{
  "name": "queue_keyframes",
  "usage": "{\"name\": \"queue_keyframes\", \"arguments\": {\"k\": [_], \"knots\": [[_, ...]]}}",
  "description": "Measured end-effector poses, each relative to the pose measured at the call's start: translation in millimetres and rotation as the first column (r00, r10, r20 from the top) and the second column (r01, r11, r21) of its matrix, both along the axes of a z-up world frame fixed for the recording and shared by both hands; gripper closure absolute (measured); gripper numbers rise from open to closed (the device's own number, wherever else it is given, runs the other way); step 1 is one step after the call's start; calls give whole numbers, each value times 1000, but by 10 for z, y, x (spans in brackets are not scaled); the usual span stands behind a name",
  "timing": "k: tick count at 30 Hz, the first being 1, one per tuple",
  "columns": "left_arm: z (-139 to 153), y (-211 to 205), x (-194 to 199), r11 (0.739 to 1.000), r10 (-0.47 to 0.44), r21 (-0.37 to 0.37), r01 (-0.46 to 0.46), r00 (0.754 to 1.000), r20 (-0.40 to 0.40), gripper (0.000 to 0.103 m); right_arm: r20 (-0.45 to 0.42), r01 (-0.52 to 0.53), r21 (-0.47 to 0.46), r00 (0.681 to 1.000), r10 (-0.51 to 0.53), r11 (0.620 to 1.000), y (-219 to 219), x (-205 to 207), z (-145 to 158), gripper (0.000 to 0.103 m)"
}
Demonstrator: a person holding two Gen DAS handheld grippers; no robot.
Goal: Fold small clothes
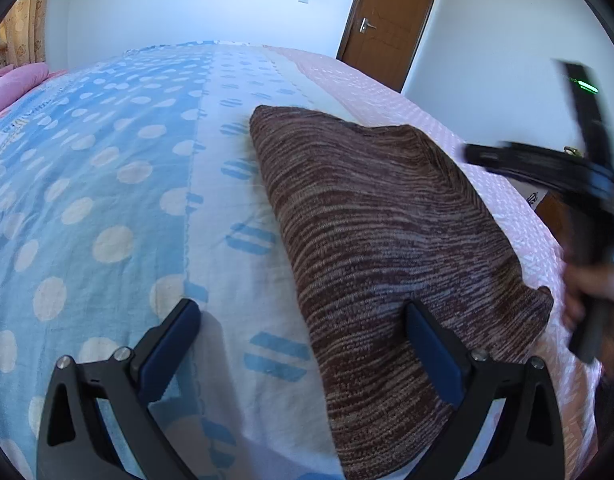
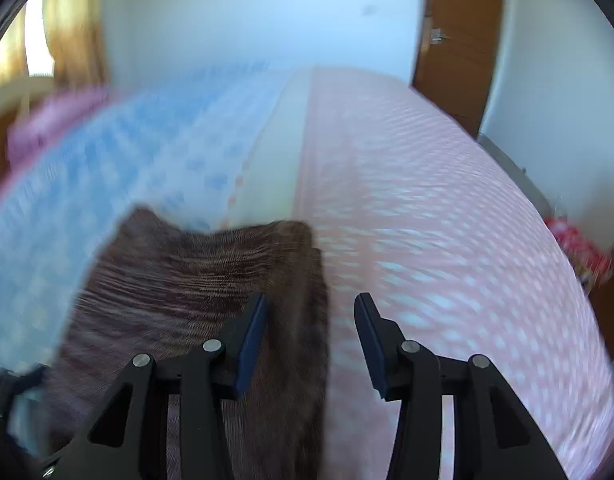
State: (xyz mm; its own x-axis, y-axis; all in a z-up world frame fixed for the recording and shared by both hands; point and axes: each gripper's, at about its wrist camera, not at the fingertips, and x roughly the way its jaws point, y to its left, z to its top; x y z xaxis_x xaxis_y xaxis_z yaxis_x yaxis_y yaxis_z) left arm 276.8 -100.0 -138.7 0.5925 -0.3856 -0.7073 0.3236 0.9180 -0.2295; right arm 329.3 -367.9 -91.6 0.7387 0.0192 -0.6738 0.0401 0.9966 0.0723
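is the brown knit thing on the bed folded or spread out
Folded: the brown knit garment lies as a compact doubled slab with a thick raised edge on the bedsheet.

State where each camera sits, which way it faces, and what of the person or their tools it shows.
Left wrist: on the left tool, angled down across the bed at the brown knit garment; the jaws are wide open, and the right tool and a hand show at right.
Right wrist: on the right tool, blurred, angled down over the garment's edge; the jaws are parted.
Shared: garment, bed, door.
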Motion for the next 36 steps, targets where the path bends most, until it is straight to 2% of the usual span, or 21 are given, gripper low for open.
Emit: {"name": "queue_keyframes", "arguments": {"k": [3,6,8,11,12,13,14,16,21,25,28,30,31,36], "knots": [[1,5,4,1000,0,-1,0,1000,0,0,2,-19,101,1000,19,995,-62,-455,41,56],[2,4,1,1000,0,-1,0,1000,0,0,-11,-56,141,998,58,988,32,-909,-44,56],[1,6,0,1000,0,-1,0,1000,0,0,-34,-69,147,997,74,987,127,-1063,-162,56],[2,8,-5,1000,-1,-3,1,1000,-1,0,-111,-66,65,991,73,996,284,-1103,-418,57],[2,11,-6,1000,-1,-6,1,1000,-1,0,-128,-57,36,990,61,998,314,-1095,-481,62],[2,15,-6,1000,-1,-8,1,1000,-1,0,-124,-42,3,991,42,999,330,-1105,-514,79],[4,20,-8,1000,-1,-11,1,1000,-1,0,-111,-34,22,993,37,999,307,-1128,-499,83],[4,34,-9,1000,1,-22,-1,1000,0,0,-95,-4,133,995,17,991,181,-1209,-452,90],[-3,13,7,1000,2,-11,-2,1000,1,0,-103,40,211,995,-19,977,36,-1344,-593,90],[-3,16,10,1000,4,-9,-4,1000,2,0,-104,36,174,994,-18,984,102,-1361,-571,90],[-3,12,3,1000,7,-1,-7,1000,3,0,-117,33,156,993,-15,987,134,-1406,-514,83],[-5,13,0,1000,8,0,-8,1000,3,0,-153,66,124,987,-47,990,129,-1481,-460,64],[-6,11,-5,1000,8,1,-8,1000,3,0,-155,80,116,986,-61,990,119,-1536,-418,51],[-8,13,-6,1000,7,1,-7,1000,2,0,-35,83,20,996,-82,996,138,-1609,-96,50]]}}
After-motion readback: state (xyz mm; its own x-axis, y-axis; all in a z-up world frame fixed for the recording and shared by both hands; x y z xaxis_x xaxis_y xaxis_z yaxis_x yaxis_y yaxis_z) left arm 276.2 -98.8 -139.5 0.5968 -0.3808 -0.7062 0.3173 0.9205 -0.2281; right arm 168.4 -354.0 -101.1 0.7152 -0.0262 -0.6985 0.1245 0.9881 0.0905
